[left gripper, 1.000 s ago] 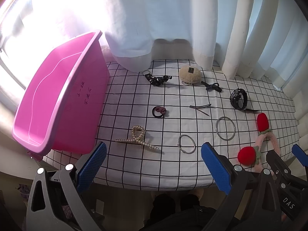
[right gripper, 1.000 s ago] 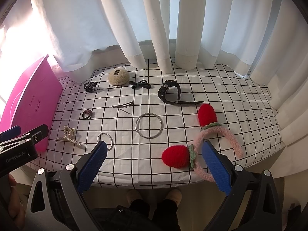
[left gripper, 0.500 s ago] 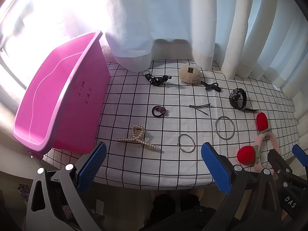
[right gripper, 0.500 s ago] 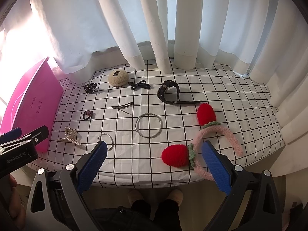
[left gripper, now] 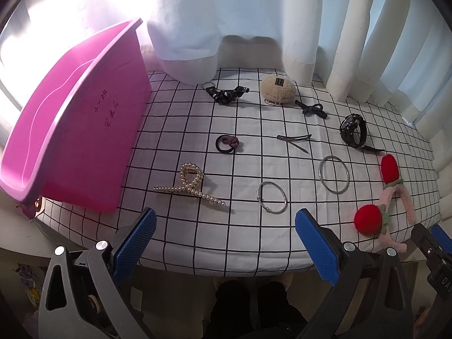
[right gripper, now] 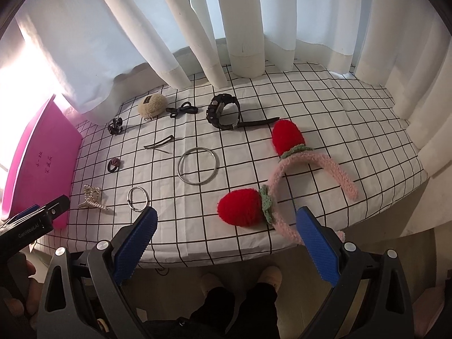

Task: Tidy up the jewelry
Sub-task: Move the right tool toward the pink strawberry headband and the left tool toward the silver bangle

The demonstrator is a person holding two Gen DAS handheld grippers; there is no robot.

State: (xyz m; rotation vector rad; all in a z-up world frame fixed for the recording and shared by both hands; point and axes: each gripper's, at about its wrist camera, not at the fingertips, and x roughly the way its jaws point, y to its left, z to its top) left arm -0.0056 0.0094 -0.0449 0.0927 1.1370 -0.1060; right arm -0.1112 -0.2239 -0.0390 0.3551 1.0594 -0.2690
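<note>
White curtains hang behind a table draped in a black-grid cloth, jewelry and hair accessories scattered across it. At the left of the left wrist view, a pink tub sits tilted on the cloth with its open inside showing; the right wrist view catches only its outer wall at the left edge.

Nearest the left gripper, whose blue pads stand spread wide with nothing between them, lie a pearl hair claw and a small silver bangle. A larger silver ring, crossed hair pins and a dark hair tie lie mid-frame. Along the upper part of the cloth rest a black scrunchie, a beige fuzzy pouch, a black bow clip and a black watch.

The right wrist view gives the fullest look at a pink headband with two red strawberries, lying just ahead of the right gripper, also spread and empty. In the left wrist view the headband is squeezed to the right edge, its near end hidden behind the gripper's frame. Each gripper appears at the edge of the other's view. Dark trousers and pale slippers of a person show below the table edge.
</note>
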